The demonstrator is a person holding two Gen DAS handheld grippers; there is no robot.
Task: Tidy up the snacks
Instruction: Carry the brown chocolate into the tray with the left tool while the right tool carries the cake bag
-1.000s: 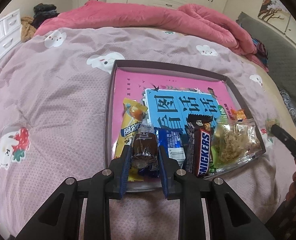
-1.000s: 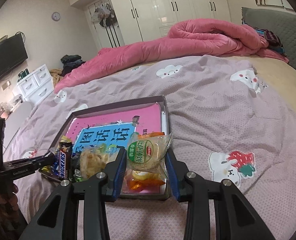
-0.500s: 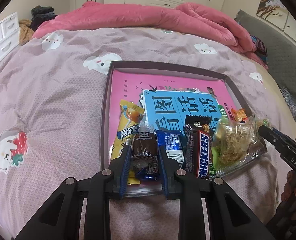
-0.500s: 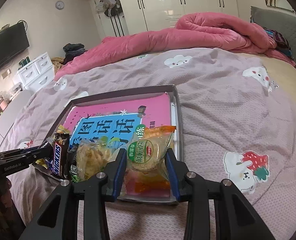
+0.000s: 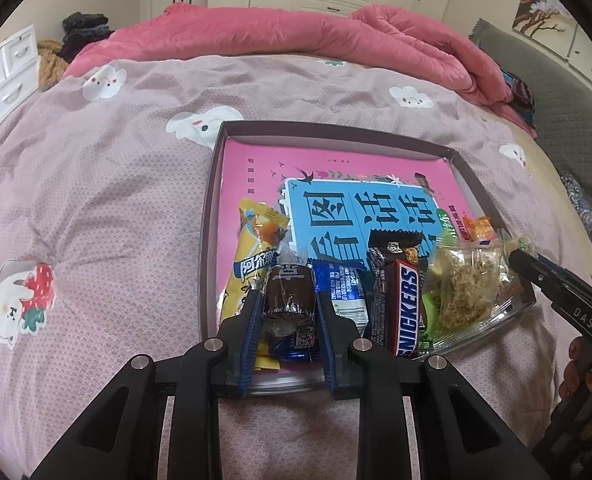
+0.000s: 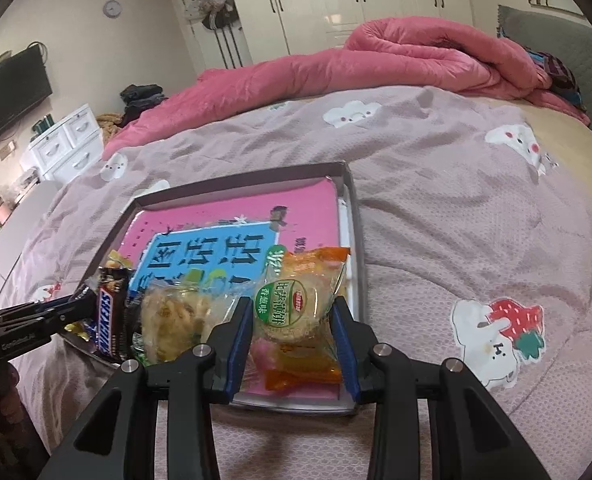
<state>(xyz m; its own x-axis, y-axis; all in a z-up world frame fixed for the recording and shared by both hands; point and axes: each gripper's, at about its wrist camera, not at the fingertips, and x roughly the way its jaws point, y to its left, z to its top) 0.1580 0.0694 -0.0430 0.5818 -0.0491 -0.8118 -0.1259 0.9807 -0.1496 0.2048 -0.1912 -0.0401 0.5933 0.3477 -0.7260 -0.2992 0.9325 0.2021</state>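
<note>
Only the left wrist view shows the left gripper [image 5: 289, 308] clamped on a brown wrapped cake [image 5: 289, 294] at lower centre, over the tray's [image 5: 211, 216] near edge beside a Snickers bar [image 5: 406, 308]. Only the right wrist view shows the right gripper [image 6: 291, 332], angled downward, clamped on a round green-labelled biscuit pack [image 6: 296, 308] above the tray's [image 6: 235, 182] near right corner, with a wall-mounted television [image 6: 7, 96] at upper left.
</note>
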